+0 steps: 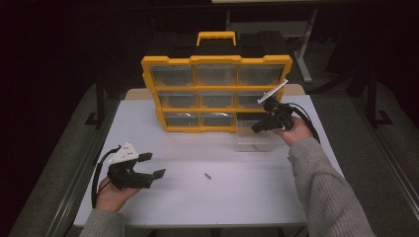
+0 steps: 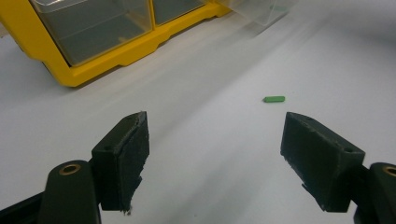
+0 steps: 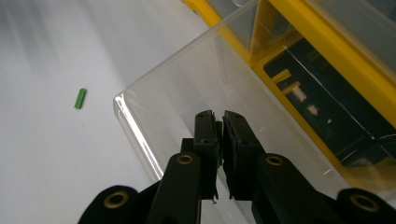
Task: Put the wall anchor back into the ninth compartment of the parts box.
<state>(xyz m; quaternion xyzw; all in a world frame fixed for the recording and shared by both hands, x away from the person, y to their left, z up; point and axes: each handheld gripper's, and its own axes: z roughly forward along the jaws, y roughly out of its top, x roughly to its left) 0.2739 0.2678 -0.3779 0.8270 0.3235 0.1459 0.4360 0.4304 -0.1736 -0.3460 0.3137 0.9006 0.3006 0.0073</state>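
A small green piece [image 1: 208, 175] lies on the white table in front of the yellow organizer [image 1: 216, 94]. My left gripper [image 1: 154, 165] rests near the table's left front, open, jaws wide apart in the left gripper view [image 2: 215, 154], and the green piece [image 2: 274, 99] lies a little beyond its right jaw. A clear drawer [image 1: 254, 140] stands pulled out on the table by the organizer's lower right. My right gripper [image 1: 257, 127] hangs over it. In the right gripper view that gripper [image 3: 218, 116] is shut on a second thin green piece [image 3: 218, 140], inside the drawer's rim [image 3: 135, 130].
The organizer [image 3: 327, 60] has clear drawers in a yellow frame, with an empty slot at the lower right. The loose green piece [image 3: 80, 98] lies left of the drawer. The table's edges drop off left, right and front.
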